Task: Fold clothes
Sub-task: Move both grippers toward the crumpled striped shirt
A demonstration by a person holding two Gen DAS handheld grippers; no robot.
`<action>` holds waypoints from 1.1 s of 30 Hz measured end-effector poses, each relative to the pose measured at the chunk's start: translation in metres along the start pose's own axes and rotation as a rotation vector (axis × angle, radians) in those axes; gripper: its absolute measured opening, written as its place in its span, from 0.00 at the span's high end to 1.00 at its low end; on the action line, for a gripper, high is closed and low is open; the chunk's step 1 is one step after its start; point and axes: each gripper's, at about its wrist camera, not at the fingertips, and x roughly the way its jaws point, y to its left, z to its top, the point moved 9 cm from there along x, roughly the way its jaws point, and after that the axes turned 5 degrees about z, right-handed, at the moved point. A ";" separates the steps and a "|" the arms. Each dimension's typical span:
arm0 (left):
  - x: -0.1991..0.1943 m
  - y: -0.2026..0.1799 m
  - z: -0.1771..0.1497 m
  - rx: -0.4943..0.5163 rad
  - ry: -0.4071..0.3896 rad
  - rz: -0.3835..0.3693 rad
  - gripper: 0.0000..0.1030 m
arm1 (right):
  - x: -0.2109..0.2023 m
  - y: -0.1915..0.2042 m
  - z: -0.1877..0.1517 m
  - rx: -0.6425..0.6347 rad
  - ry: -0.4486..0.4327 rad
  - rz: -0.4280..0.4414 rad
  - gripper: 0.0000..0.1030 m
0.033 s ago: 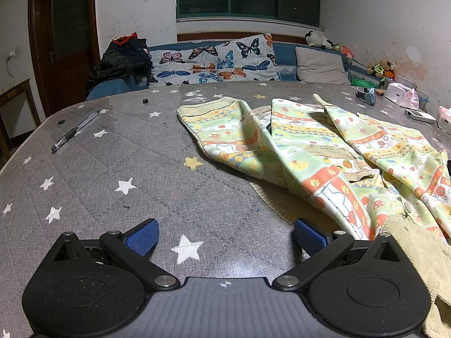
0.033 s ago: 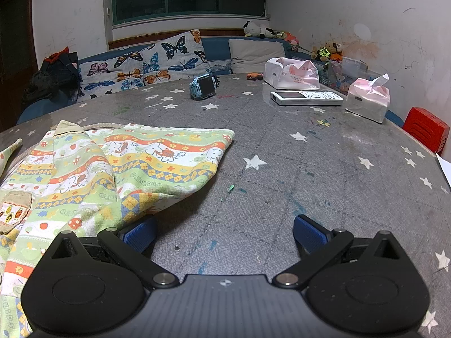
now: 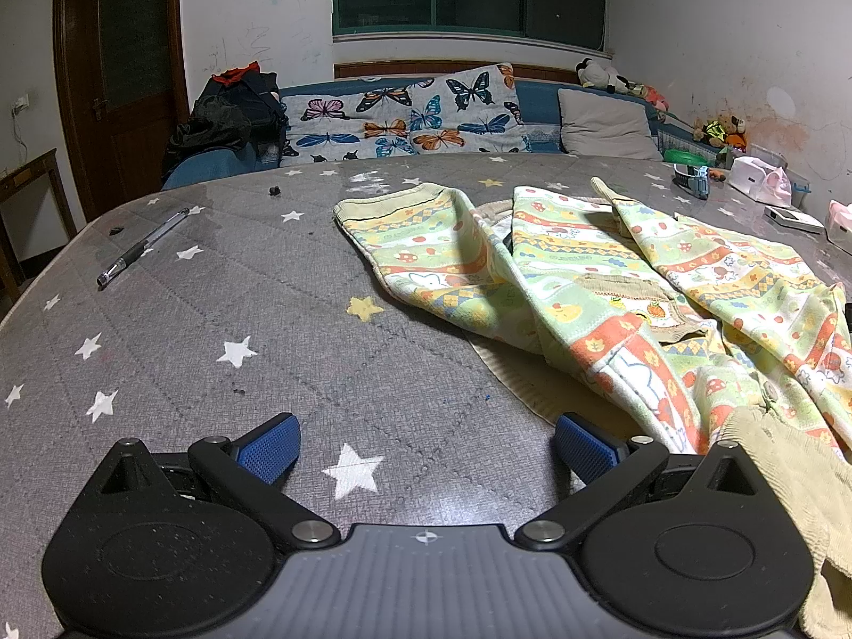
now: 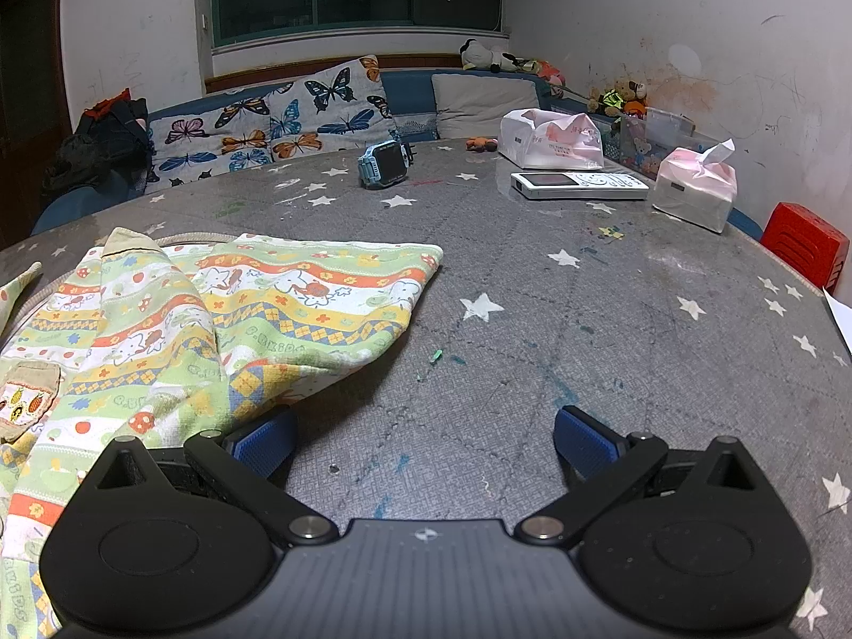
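Patterned garment (image 3: pixel 612 287) lies rumpled, unfolded, on starred table (image 3: pixel 266 319). Left gripper (image 3: pixel 426 450) and right gripper (image 4: pixel 423 442) flank garment, jaws spread, empty. Step: pre-grasp. Next: pinch an edge.

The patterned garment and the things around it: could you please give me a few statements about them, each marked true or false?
1. The patterned garment lies crumpled and unfolded on the table. True.
2. The left tongs are clamped on the garment. False: they stand open over bare tabletop.
3. A pen lies on the table left of the garment. True.
4. The right tongs hold the tissue pack. False: they are open and empty, and the pack sits far off by the wall.
5. The blue watch rests on the garment. False: it stands apart, farther back.
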 end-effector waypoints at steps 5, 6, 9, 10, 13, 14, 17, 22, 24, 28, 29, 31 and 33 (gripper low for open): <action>0.000 0.000 0.000 0.000 0.000 0.000 0.00 | 0.000 0.000 0.000 -0.001 0.000 -0.001 0.00; 0.000 0.000 0.000 0.000 0.000 0.000 0.00 | 0.000 0.000 0.000 -0.001 0.000 -0.001 0.00; -0.001 0.000 0.000 0.001 0.000 0.000 0.00 | -0.001 0.000 0.000 0.000 0.000 0.000 0.00; -0.001 0.000 0.000 0.002 0.000 0.001 0.00 | -0.001 0.000 0.000 0.000 0.000 0.000 0.00; -0.001 0.000 0.000 0.003 0.000 0.002 0.00 | -0.001 0.000 0.000 0.000 0.001 0.000 0.00; -0.001 0.000 -0.001 0.002 0.001 0.004 0.00 | -0.001 0.000 0.000 0.001 0.002 0.001 0.00; -0.004 -0.001 -0.004 -0.008 0.006 0.021 0.00 | -0.003 -0.001 -0.001 -0.009 0.008 0.010 0.00; -0.006 -0.003 -0.003 -0.037 0.027 0.055 0.00 | -0.011 0.000 -0.003 -0.038 0.025 0.032 0.00; -0.010 -0.004 -0.005 -0.041 0.043 0.055 0.00 | -0.017 0.001 -0.003 -0.060 0.020 0.035 0.00; -0.018 -0.007 -0.009 -0.060 0.074 0.066 0.00 | -0.034 0.006 -0.006 -0.099 0.006 0.052 0.00; -0.020 -0.008 -0.010 -0.064 0.082 0.067 0.00 | -0.038 0.008 -0.007 -0.101 0.003 0.060 0.00; -0.025 -0.011 -0.014 -0.070 0.098 0.067 0.00 | -0.045 0.011 -0.009 -0.106 0.001 0.076 0.00; -0.031 -0.013 -0.017 -0.076 0.115 0.067 0.00 | -0.051 0.015 -0.012 -0.117 0.001 0.096 0.00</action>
